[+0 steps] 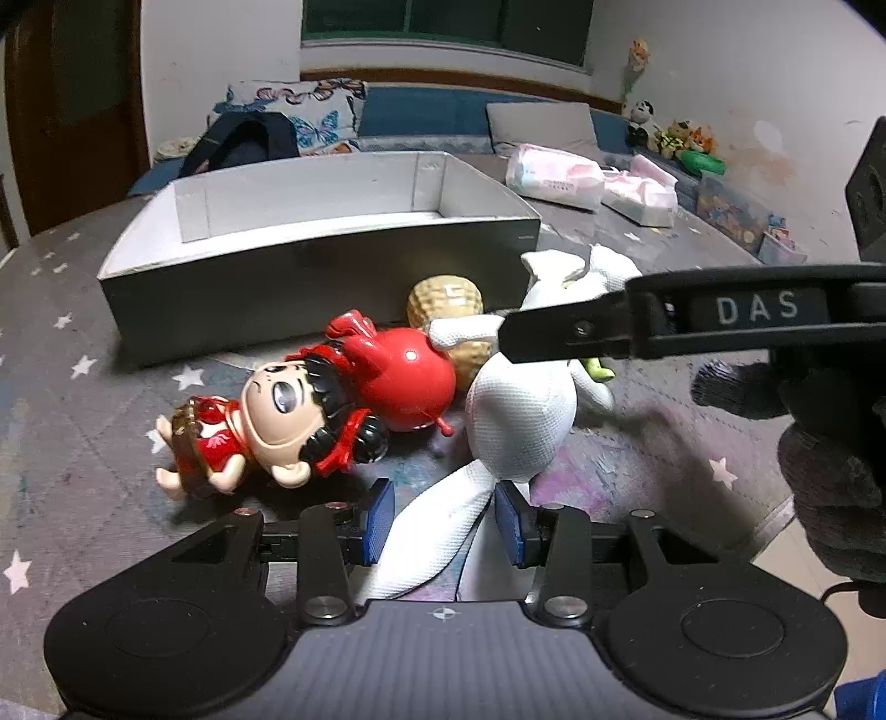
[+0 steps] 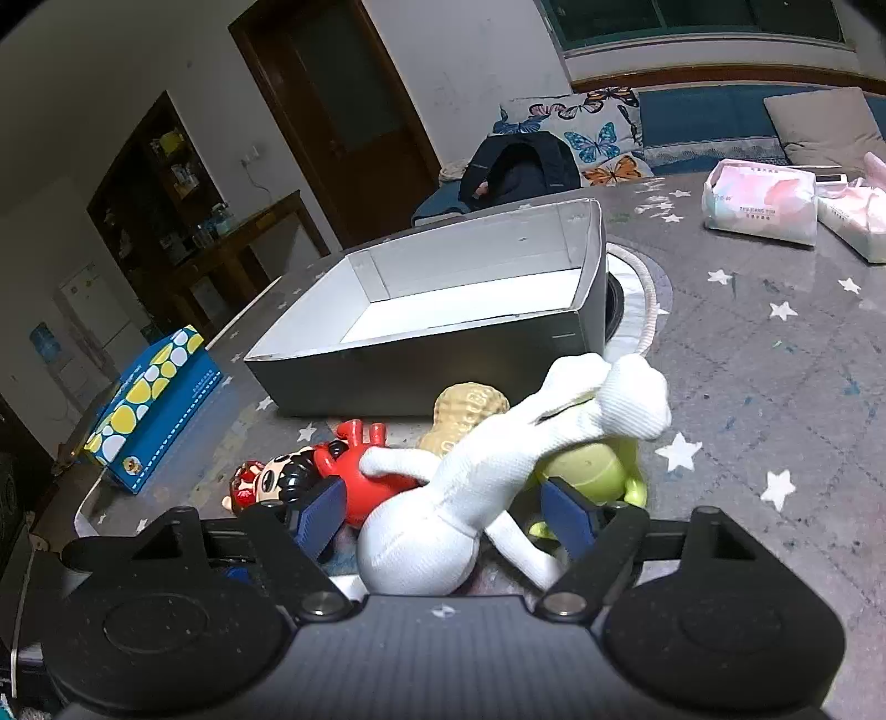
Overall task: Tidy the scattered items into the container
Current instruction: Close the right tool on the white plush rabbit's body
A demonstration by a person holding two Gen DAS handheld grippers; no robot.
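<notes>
— Walls? 
— White wall [image 1: 221, 50], marked; dark window [image 1: 443, 22] above a blue sofa [image 1: 421, 113]. 
— Doors? 
— Brown door [image 2: 332, 105], wooden cabinet [image 2: 160, 183]. 
— Table? 
— Grey star-patterned cloth [image 2: 775, 360].

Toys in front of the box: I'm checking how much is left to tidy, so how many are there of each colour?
White: 1, plush
Red: 2, doll and round toy
Tan: 1, peanut
Green: 1, toy behind the plush
Total: 5, all outside the box, which holds no toys in these views.
</notes>
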